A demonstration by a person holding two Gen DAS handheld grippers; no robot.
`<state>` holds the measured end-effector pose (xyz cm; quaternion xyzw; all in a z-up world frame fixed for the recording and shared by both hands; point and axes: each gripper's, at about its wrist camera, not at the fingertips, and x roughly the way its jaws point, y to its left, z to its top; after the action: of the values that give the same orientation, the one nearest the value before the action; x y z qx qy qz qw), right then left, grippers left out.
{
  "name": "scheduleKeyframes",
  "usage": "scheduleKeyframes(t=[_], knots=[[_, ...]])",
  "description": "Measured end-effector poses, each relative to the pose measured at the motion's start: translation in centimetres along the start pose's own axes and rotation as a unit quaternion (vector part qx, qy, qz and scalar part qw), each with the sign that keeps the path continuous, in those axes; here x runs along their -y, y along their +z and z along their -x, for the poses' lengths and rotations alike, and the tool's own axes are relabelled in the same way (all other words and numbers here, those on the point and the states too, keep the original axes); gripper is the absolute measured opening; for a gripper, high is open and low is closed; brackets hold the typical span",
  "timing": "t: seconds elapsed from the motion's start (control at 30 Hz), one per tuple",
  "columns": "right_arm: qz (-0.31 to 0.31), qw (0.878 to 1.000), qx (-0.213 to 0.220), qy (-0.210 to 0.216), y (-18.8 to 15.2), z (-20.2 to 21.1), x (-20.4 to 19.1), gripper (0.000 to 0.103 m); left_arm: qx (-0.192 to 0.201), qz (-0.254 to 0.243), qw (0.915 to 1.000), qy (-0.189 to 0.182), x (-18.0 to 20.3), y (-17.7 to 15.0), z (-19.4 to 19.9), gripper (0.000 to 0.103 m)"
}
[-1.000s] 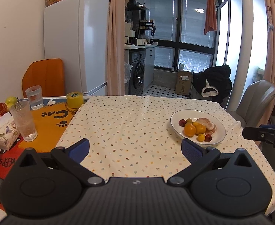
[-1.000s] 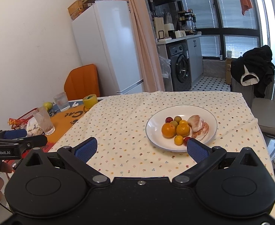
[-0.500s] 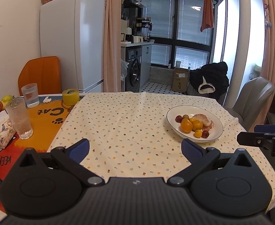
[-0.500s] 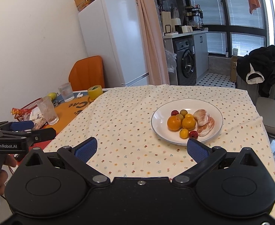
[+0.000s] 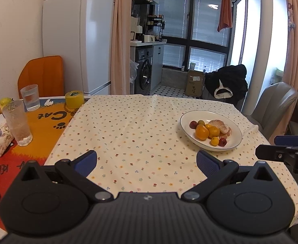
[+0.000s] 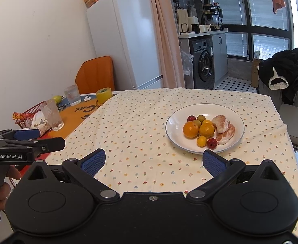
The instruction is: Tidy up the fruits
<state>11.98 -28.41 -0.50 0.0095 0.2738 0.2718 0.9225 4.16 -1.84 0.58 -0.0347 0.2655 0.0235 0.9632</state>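
With the left gripper (image 5: 146,161) and right gripper (image 6: 152,161) both spread wide and empty, the fruits lie heaped in the white ceramic plate (image 6: 176,120) on the floral tablecloth (image 6: 140,126): firm round orange citrus (image 6: 190,129) likely suits a pinch across its middle, the soft peeled pomelo segments (image 6: 221,123) only a gentle one.

White plate (image 6: 173,130) is sitting on the floral cloth at the tabletop's right side, holding all the fruit in one tight cluster. Two oranges (image 6: 190,129) are lying side by side at centre, touching. A red plum (image 6: 191,118) and a greenish one (image 6: 201,118) are sitting behind them; a small yellow citrus (image 6: 201,141) and a small red fruit (image 6: 212,143) are lying in front. Two peeled pomelo segments (image 6: 221,123) are leaning together on the right. Same layout is showing in the left view: plate (image 5: 186,120), oranges (image 5: 202,132).
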Motion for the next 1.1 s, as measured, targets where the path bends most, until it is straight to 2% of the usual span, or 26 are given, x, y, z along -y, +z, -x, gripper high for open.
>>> scheduleKeyframes(t=[1.1], knots=[[0.004, 1.0, -0.002, -0.004, -0.01, -0.1, 0.0, 0.103, -0.002, 0.001, 1.0, 0.002, -0.67, -0.11, -0.22, 0.103]])
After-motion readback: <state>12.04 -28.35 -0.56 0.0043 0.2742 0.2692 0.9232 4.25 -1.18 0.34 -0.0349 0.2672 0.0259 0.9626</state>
